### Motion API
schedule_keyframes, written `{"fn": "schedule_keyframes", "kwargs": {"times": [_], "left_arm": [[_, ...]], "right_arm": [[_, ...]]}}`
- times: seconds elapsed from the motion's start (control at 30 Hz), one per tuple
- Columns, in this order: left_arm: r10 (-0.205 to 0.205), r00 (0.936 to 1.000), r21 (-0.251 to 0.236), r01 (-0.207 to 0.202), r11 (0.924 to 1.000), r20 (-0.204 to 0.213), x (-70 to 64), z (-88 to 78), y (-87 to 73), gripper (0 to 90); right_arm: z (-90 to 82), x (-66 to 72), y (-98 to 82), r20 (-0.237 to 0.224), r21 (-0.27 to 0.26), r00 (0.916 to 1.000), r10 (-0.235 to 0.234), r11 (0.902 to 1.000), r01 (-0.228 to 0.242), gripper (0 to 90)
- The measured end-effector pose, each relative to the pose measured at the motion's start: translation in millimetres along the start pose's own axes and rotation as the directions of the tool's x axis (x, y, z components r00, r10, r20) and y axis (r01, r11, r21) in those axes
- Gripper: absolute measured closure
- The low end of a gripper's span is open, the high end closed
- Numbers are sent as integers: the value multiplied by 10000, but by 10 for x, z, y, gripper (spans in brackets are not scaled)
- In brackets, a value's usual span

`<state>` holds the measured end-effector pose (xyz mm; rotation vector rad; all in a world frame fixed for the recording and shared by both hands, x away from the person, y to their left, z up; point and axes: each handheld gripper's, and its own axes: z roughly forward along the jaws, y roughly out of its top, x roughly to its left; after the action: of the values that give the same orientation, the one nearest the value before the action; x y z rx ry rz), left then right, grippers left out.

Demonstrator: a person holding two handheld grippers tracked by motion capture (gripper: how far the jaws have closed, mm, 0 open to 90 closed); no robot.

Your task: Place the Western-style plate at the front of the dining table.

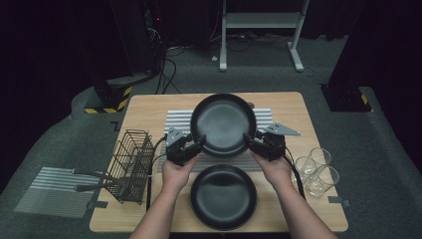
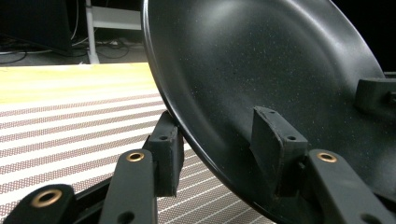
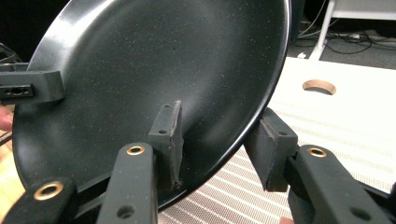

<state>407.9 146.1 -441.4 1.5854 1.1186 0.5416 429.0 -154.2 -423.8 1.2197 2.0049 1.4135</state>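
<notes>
Wooden table (image 1: 278,107) under you: your left gripper (image 1: 191,148) and right gripper (image 1: 255,142) each clamp the rim of a black pan (image 1: 223,124), held mid-frame over the striped mat (image 1: 179,121). Second pan (image 1: 223,196) sits below; glasses (image 1: 317,172) right, wire basket (image 1: 130,164) left.
</notes>
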Motion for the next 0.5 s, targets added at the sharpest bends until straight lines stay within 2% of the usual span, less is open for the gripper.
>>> {"fn": "schedule_keyframes", "kwargs": {"times": [0.07,0.17,0.3,0.5], "left_arm": [[139,9999,59,-138,9999,-82,23,27,-26,546],[-30,10000,235,31,9997,-47,67,83,-62,544],[173,9998,391,-169,9991,-82,88,123,-87,544],[156,9999,522,-152,9985,-70,143,175,-113,544]], "right_arm": [[45,-22,0,30,119,10000,2,9999,-2,570],[110,-49,-11,12,240,10000,-18,9997,18,570],[178,-97,-39,-6,421,10000,90,9991,-90,570],[254,-122,-68,41,345,10000,8,9994,-9,571]]}}
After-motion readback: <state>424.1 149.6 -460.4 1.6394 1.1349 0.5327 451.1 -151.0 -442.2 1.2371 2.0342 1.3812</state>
